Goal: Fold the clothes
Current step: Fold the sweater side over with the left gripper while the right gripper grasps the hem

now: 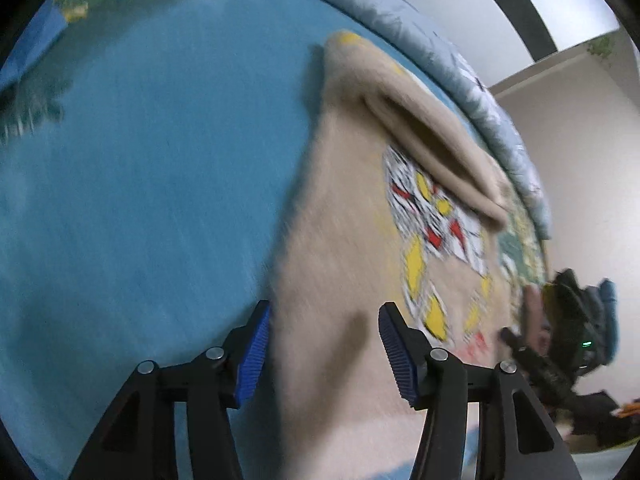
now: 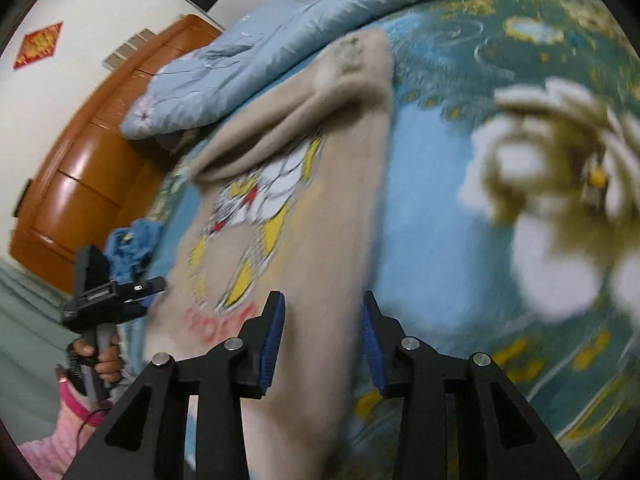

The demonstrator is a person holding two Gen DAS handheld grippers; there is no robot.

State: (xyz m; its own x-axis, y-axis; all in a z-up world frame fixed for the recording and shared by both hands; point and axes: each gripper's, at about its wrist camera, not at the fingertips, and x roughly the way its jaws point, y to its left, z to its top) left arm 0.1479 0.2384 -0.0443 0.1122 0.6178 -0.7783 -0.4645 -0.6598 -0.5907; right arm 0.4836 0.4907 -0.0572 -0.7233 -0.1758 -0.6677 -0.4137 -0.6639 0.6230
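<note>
**Inspector A:** Nearest item, left wrist view: the left gripper (image 1: 324, 354) has its jaws apart, nothing between the blue pads (image 1: 252, 356). The beige sweater (image 1: 344, 248) lies flat under the gap.

**Inspector B:** Confirmed. Right wrist view: the right gripper (image 2: 322, 346) is likewise spread wide, holding nothing, with the sweater's (image 2: 304, 248) right edge running beneath it. Both pictures are blurred, so contact with the cloth cannot be judged.

**Inspector A:** Location of the garment?

**Inspector B:** Spread on the blue floral bedspread (image 2: 440, 220), printed front up. One sleeve (image 2: 288, 120) is folded across the upper chest, partly covering the cartoon print (image 2: 256, 208).

**Inspector A:** Noted in my view too: the sleeve (image 1: 424, 132) lies diagonally over the print (image 1: 432, 220).

**Inspector B:** Farther off, a light blue quilt (image 2: 248, 60) is bunched along the bed's far edge, just beyond the sweater. Behind it stands an orange-brown wooden headboard (image 2: 88, 172) against the white wall (image 2: 80, 8).
</note>
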